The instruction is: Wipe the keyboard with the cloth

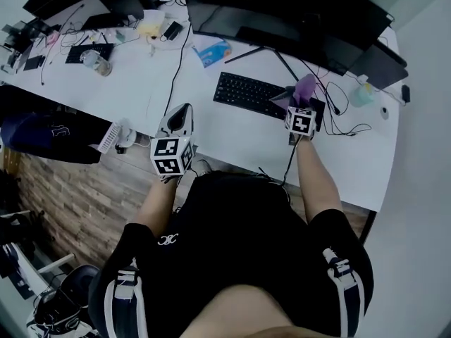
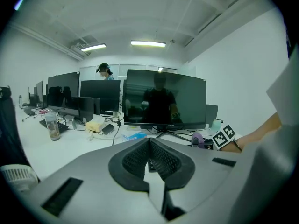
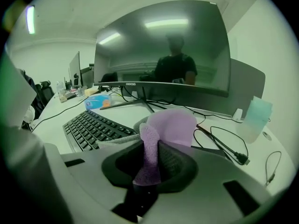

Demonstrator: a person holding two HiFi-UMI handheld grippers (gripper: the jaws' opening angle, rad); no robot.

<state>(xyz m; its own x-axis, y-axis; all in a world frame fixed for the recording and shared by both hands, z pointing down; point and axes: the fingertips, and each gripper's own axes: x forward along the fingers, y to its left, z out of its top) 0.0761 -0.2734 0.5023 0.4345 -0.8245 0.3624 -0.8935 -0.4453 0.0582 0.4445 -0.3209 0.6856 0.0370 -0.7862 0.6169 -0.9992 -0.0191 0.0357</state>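
A black keyboard [image 1: 246,94] lies on the white desk [image 1: 232,143] in front of a dark monitor [image 1: 296,16]. My right gripper [image 1: 301,104] hovers over the keyboard's right end, shut on a purple cloth [image 1: 305,87]. In the right gripper view the cloth [image 3: 174,124] stands pinched between the jaws of the right gripper [image 3: 152,147], with the keyboard [image 3: 92,128] to the lower left. My left gripper [image 1: 184,110] is near the desk's front edge, left of the keyboard. In its own view the left gripper [image 2: 150,154] is shut with nothing in it.
Black cables [image 1: 344,120] and a translucent bottle [image 1: 362,94] lie right of the keyboard. A blue packet [image 1: 212,51] sits behind it. A clear bottle [image 1: 98,63], a phone and more clutter fill the desk's far left. A second monitor [image 1: 123,2] stands at back left.
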